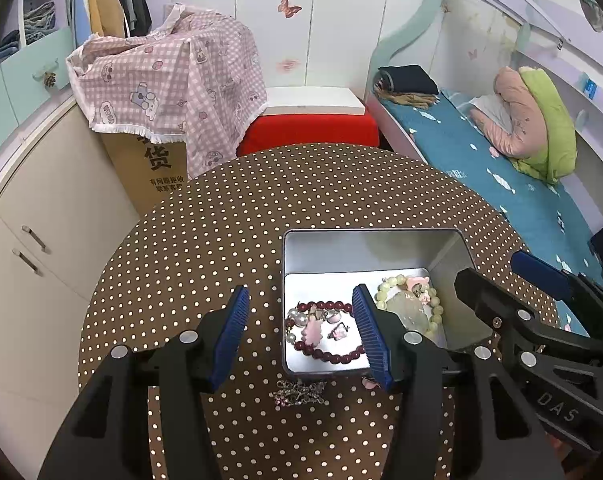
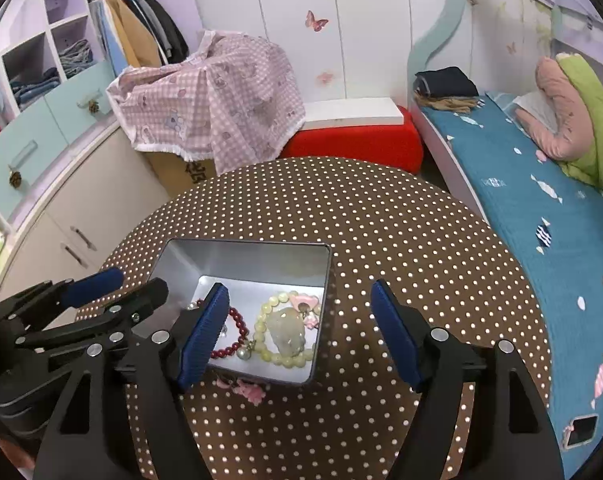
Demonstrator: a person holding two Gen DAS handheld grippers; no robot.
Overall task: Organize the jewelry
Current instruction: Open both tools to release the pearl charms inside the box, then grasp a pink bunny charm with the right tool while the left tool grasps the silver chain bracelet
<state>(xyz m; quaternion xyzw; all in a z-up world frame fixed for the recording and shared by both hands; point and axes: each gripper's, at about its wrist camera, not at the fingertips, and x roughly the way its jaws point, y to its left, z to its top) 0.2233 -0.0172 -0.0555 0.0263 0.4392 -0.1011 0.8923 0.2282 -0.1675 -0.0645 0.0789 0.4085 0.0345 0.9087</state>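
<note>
Both tools hang over the near end of the tin box (image 1: pixel 371 254), pitched down at it, which I read as staging for the last loose pieces. Left tool (image 1: pixel 301 332) stands with jaws apart and nothing between the pads; one pad sits over the box, the other outside its left wall. Right tool (image 2: pixel 301 332) gapes wider, also empty, straddling the box's right wall. Already inside the box: a dark red bead bracelet (image 1: pixel 325 354) with pearls and pink charms, and beside it a pale yellow-green bead bracelet (image 2: pixel 279 334) around a pale stone pendant (image 2: pixel 287 334). Still out on the table (image 1: pixel 229 216), just in front of the box's near wall: a silver-pink chain piece (image 1: pixel 299 393) and a pink charm piece (image 2: pixel 245 390), so my guess is the job is mostly done. The left view alone shows the chain piece; in the right view that spot is hidden behind a finger. The right view shows the pink piece whole, where the left view catches only a sliver behind its own pad.
</note>
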